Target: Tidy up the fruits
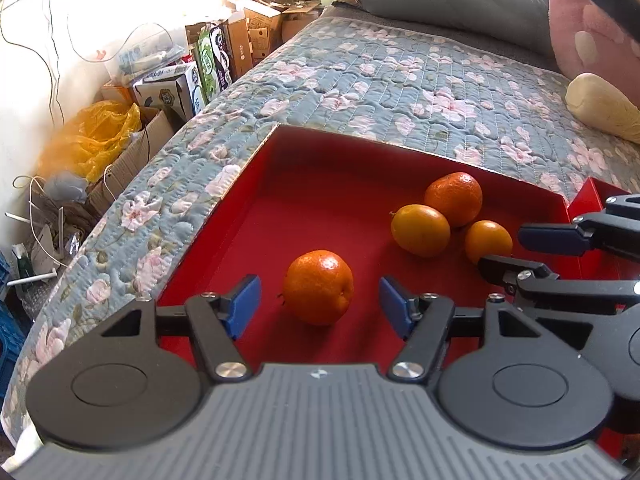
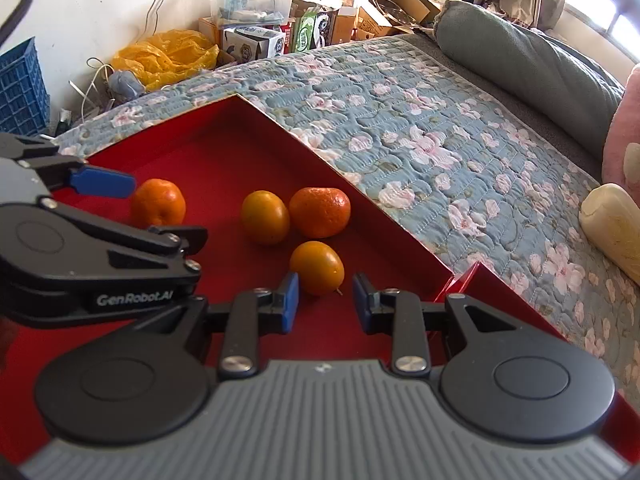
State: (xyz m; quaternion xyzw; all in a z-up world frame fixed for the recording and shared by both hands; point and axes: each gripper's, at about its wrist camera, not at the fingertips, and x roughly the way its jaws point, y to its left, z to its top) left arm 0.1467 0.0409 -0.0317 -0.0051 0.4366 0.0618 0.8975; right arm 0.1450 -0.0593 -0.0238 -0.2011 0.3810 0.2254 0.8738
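A red box (image 1: 360, 152) lies on the quilted bed with several citrus fruits in it. A deep orange mandarin (image 1: 318, 287) rests on the box floor between the blue pads of my left gripper (image 1: 320, 306), which stands open with a gap on both sides. In the right wrist view that mandarin (image 2: 158, 202) sits within the left gripper (image 2: 170, 210). My right gripper (image 2: 326, 300) is shut at its pad tips on a small yellow-orange fruit (image 2: 317, 267), low on the box floor (image 2: 220, 152). Just beyond it a yellow fruit (image 2: 265, 216) and another mandarin (image 2: 320, 212) touch each other.
The floral quilt (image 1: 400, 80) surrounds the box. A grey pillow (image 2: 520, 52), a pink cushion (image 2: 624, 140) and a cream roll (image 2: 612, 220) lie at the bed's far side. Cardboard boxes (image 1: 256, 28), a yellow bag (image 2: 168, 56) and a blue crate (image 2: 20, 88) crowd the floor beyond.
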